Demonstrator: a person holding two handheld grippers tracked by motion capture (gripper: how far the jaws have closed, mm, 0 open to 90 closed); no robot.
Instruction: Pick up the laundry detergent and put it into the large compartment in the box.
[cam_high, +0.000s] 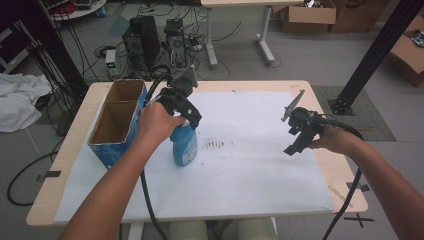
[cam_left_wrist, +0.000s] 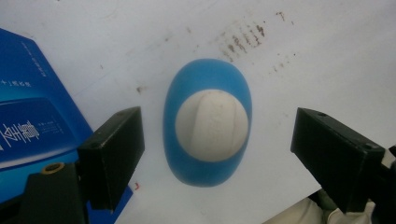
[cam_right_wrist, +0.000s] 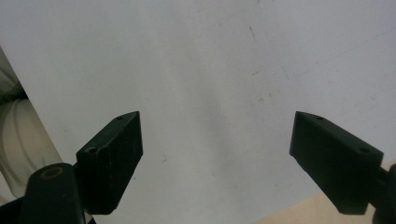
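Left hand-held gripper (cam_high: 184, 112): we find it directly above a blue bottle (cam_high: 184, 145) with a white cap (cam_left_wrist: 212, 125), looking straight down on it. In the left gripper view its two black jaws stand wide apart, one on each side of the bottle and clear of it, so we record it as open and gripping nothing. We cannot tell how far above the cap the jaws are.

The blue bottle stands upright on a white sheet (cam_high: 250, 165) that covers most of the worktop (cam_high: 320, 87), left of the sheet's centre and nearer the worktop's left edge than its right. Just beside it on the left stands a blue cardboard box (cam_high: 117, 125), open at the top and split into two compartments; we see nothing in either one. Box and bottle are close, and we cannot tell whether they touch.

A patch of dark smudges (cam_high: 216, 144) marks the sheet just right of the bottle.

The right hand-held gripper (cam_high: 295, 131) is held over the right part of the sheet, well apart from the bottle. Its own view shows both jaws spread wide over bare sheet, open and holding nothing, with a strip of the worktop's wooden edge at the lower right corner.
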